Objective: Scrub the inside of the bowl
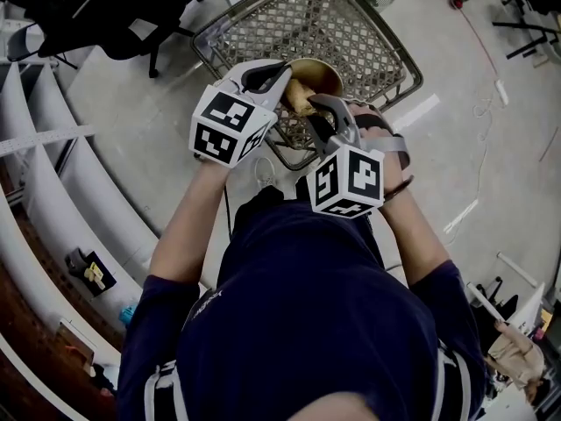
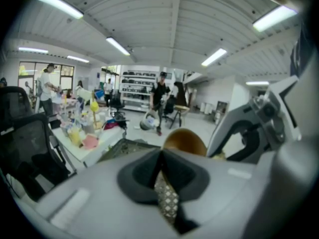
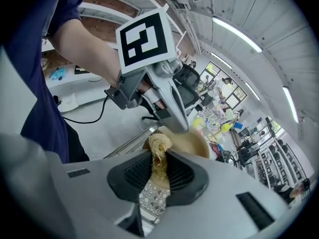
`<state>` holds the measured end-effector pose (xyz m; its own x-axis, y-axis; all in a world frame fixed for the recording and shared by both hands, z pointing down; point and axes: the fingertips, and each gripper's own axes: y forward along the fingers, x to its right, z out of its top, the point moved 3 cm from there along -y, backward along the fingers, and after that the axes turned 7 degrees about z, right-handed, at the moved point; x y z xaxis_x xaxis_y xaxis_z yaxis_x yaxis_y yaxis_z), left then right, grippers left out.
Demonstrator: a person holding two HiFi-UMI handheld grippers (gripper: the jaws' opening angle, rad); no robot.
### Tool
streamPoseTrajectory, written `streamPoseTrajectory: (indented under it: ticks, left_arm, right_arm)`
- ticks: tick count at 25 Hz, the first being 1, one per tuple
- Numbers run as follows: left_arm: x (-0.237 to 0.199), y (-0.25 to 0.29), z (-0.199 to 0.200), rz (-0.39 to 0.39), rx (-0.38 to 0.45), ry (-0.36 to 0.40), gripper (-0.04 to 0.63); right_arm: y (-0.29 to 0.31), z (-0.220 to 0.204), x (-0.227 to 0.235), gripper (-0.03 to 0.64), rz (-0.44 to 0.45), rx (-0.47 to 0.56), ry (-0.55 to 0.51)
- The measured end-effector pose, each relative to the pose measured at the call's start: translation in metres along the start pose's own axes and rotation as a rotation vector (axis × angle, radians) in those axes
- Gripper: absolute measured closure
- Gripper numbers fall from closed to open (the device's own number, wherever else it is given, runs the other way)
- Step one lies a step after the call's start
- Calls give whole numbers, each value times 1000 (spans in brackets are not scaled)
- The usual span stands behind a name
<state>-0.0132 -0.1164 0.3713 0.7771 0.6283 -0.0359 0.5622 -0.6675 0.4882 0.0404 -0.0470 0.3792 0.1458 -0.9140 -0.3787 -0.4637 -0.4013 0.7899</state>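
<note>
1. The person stands over a wire basket [image 1: 372,46] on the floor, with both grippers raised in front of their chest.
2. The left gripper [image 1: 285,82] has its jaws pressed together on the rim of the bowl [image 1: 324,70]. In its own view the jaws meet with no gap at the tips, and the bowl sits just beyond them.
3. The bowl is golden-brown. It is held in the air above the basket and between the two grippers, with its opening tipped toward the right gripper [image 3: 159,159].
4. The right gripper's jaws are nearly closed on a scrubber [image 3: 158,144], a pale, stringy tuft that sticks out past the tips.
5. The scrubber's free end is at the bowl's near rim, just beside the left gripper's jaw. I cannot tell whether it touches the inner wall.
6. A black chair [image 1: 92,7] stands near the basket, at the upper left of the head view.
</note>
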Motion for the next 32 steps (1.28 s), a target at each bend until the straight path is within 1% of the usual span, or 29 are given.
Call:
streamPoseTrajectory:
  ticks: [7, 12, 16, 20, 23, 27, 32]
  left_arm:
    - [-15, -5, -7, 32, 4, -8, 584]
    - [-20, -7, -8, 45, 7, -12, 584]
    - [-24, -8, -13, 44, -10, -15, 584]
    - [-27, -8, -23, 40, -33, -26, 584]
    - [-27, -7, -29, 36, -46, -34, 583]
    - [-26, -8, -32, 31, -53, -34, 583]
    - [-24, -11, -31, 31, -51, -30, 583]
  right_arm:
    - [-11, 20, -16, 554, 47, 61, -36]
    - [-19, 27, -21, 554, 81, 116, -21]
    - [-22, 26, -22, 554, 117, 171, 63]
    - [-24, 19, -20, 554, 126, 212, 174]
    - [-24, 12, -20, 554, 122, 226, 229]
    - [-26, 10, -17, 554, 103, 239, 266]
    - [-27, 10, -15, 554, 91, 233, 264]
